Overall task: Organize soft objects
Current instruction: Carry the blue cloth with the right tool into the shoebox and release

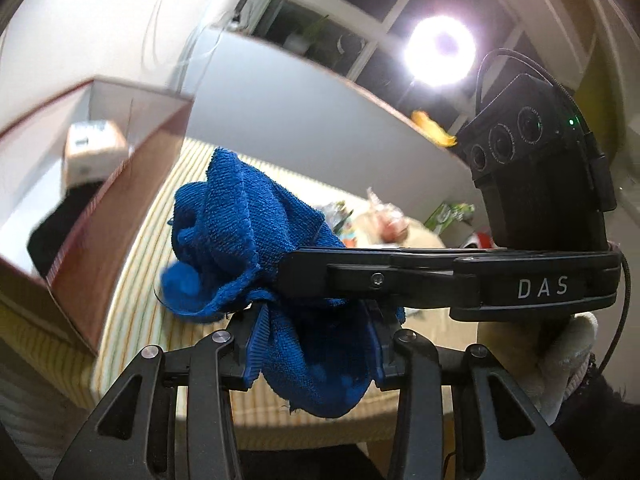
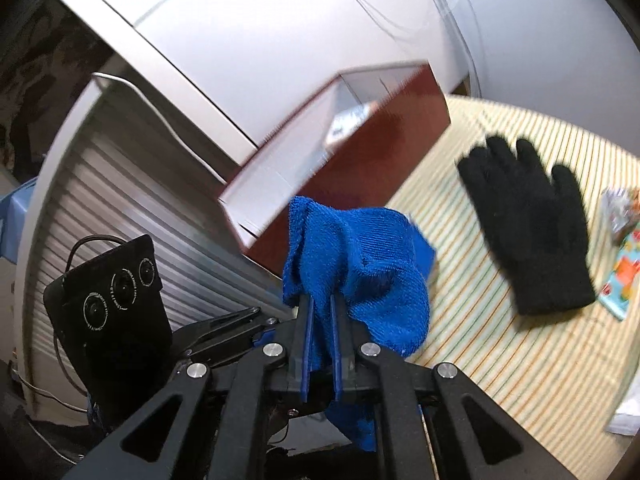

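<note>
Blue cloth (image 1: 240, 240) pinched by both the left gripper (image 1: 312, 344) and right gripper (image 2: 320, 332), black glove (image 2: 528, 220) on striped mat (image 2: 520, 340)

Both tongs are matte black linkages with triangular cut-outs, silver rivet heads and blue finger pads (image 2: 307, 344) — the right tongs (image 1: 304, 268) bear white "DAS" lettering, a small screw, a three-lens camera block with a green light and thin black cable — gripped by a cream-gloved hand (image 1: 568, 364).
</note>
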A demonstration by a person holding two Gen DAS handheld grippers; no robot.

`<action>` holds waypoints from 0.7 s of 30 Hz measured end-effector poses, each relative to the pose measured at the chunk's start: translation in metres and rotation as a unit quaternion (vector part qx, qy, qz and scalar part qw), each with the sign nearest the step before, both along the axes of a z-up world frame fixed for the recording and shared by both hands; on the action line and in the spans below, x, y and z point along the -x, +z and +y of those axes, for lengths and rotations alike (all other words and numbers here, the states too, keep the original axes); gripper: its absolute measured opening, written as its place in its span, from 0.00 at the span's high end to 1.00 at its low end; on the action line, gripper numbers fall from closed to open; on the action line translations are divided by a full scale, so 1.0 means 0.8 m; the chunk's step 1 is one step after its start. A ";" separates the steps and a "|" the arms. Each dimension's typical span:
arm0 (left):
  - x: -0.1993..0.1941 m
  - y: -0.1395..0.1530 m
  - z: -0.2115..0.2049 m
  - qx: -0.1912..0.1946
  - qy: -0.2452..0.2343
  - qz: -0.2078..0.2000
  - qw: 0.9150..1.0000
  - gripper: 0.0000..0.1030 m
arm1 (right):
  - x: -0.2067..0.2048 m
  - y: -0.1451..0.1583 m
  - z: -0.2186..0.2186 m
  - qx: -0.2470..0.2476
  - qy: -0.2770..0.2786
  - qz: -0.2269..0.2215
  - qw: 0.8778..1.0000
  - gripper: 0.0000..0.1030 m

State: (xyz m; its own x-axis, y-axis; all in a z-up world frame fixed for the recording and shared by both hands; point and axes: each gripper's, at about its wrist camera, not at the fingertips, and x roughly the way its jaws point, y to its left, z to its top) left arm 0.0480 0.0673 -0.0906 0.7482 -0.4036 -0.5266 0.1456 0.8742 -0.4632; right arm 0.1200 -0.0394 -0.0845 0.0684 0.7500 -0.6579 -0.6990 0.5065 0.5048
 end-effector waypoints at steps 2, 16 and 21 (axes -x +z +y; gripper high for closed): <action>0.002 0.017 0.002 -0.003 0.000 -0.016 1.000 0.63 | 0.004 0.022 -0.002 -0.006 0.002 -0.016 1.000 0.92; 0.009 0.128 0.060 -0.038 0.045 -0.121 0.991 0.64 | 0.022 0.159 0.067 -0.050 0.042 -0.120 0.991 0.93; 0.011 0.137 0.092 -0.049 0.073 -0.128 0.988 0.64 | 0.013 0.170 0.109 -0.055 0.057 -0.121 0.989 0.97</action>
State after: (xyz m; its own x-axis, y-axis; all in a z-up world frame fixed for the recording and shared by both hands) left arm 0.0389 0.1411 0.0194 0.9084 -0.2380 -0.3439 0.1156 0.9331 -0.3405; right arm 0.1097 0.0480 0.0518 0.1249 0.8277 -0.5471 -0.8561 0.3686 0.3622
